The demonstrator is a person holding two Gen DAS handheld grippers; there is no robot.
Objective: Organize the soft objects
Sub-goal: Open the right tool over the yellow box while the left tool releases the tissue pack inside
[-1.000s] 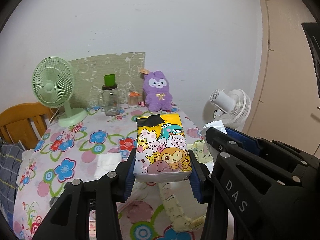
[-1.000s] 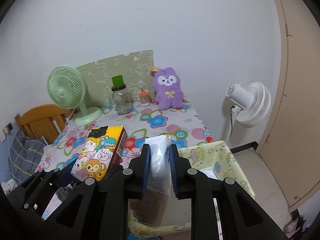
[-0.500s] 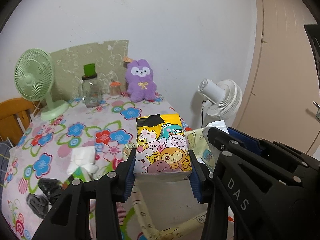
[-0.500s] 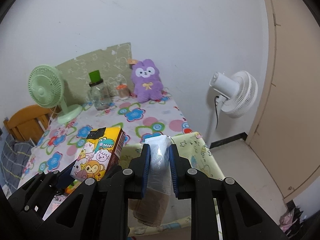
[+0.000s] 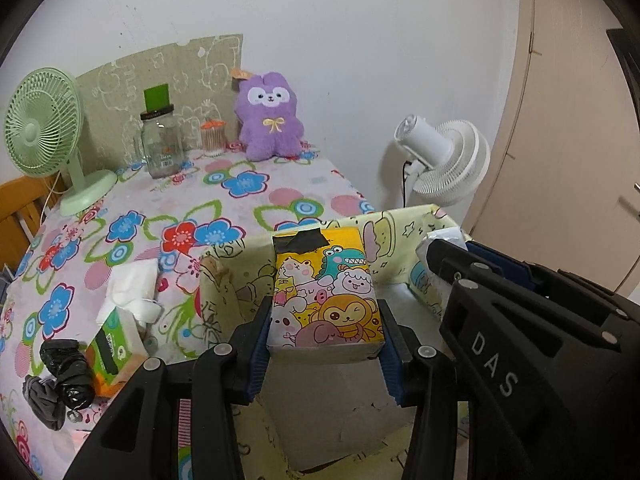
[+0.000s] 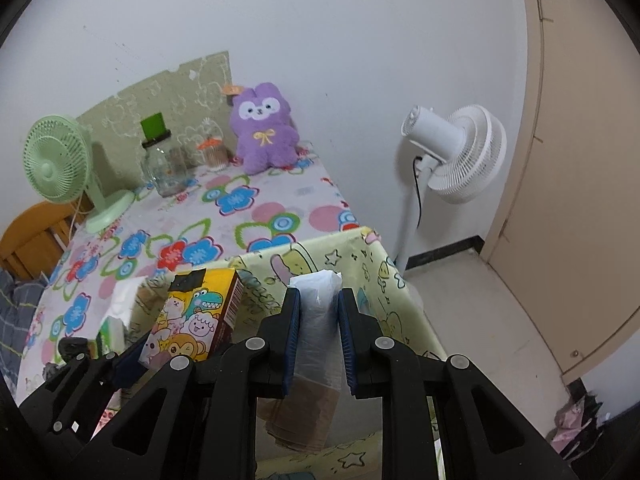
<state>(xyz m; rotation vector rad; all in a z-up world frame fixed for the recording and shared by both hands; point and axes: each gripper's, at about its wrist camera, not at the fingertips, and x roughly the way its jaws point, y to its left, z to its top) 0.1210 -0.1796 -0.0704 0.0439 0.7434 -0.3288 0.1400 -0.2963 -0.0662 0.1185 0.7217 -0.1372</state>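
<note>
Through the left wrist camera, the left gripper (image 5: 326,336) is clamped on the cartoon tissue pack (image 5: 323,292), which hangs right over the open yellow storage box (image 5: 400,240) below and ahead of the fingers. Through the right wrist camera, the right gripper (image 6: 318,338) is pinched on a clear plastic packet (image 6: 316,320) above the same box's rim, the tissue pack just to its left. Lowering each well inside the walls before letting go seems wise, one at a time so the tools don't bump.

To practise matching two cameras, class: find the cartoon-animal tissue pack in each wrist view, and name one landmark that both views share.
Left wrist view: the cartoon-animal tissue pack sits centre frame, clamped in the left gripper.
Right wrist view: the pack is at lower left, beside the right gripper.
Shared landmark: the purple plush bunny against the wall.
</note>
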